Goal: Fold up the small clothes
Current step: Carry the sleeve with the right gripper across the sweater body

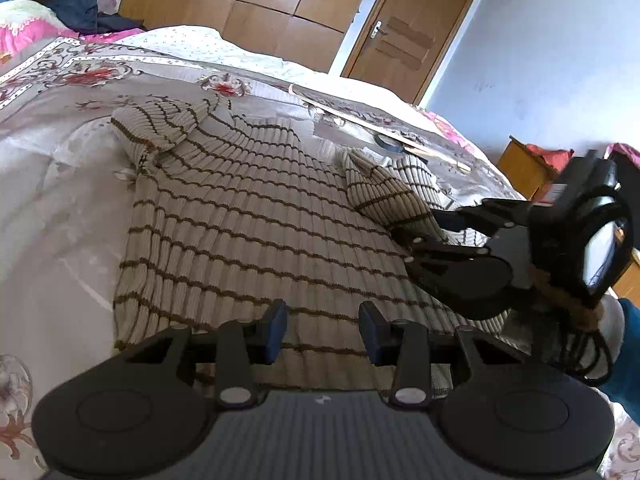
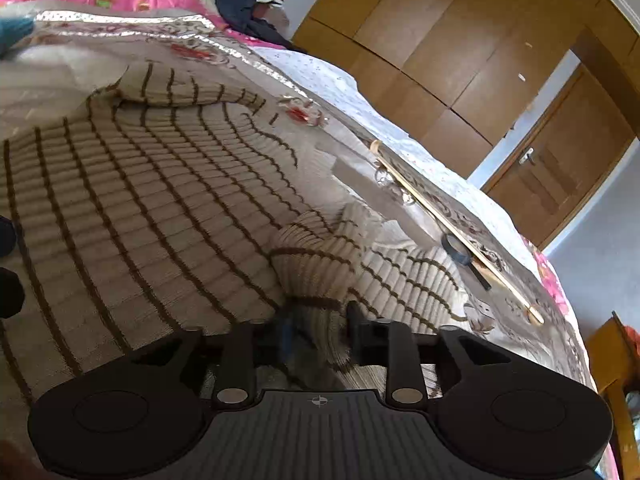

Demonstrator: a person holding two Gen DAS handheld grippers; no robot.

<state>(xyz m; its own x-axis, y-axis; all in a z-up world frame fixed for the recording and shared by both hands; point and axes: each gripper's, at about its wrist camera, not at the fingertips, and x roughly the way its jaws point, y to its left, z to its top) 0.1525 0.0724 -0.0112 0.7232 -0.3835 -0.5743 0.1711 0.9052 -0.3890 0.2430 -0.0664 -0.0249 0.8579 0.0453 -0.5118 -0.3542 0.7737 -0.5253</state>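
**Right gripper on the sleeve, body panel off to its left**

Right gripper [image 2: 318, 332]: fingers closed in on a bunched sleeve [image 2: 320, 264], fabric pinched between them. Left gripper [image 1: 323, 330]: fingers apart, empty, over the sweater [image 1: 248, 216] hem at the bed's [image 1: 60, 208] near edge. Sweater lies flat, long axis running away toward the far edge; the fold likely goes leftward across it. Far sleeve [image 1: 160, 124] is already doubled over.

Both wrist views skim low, probably near, sharing the sweater [image 1: 248, 216].
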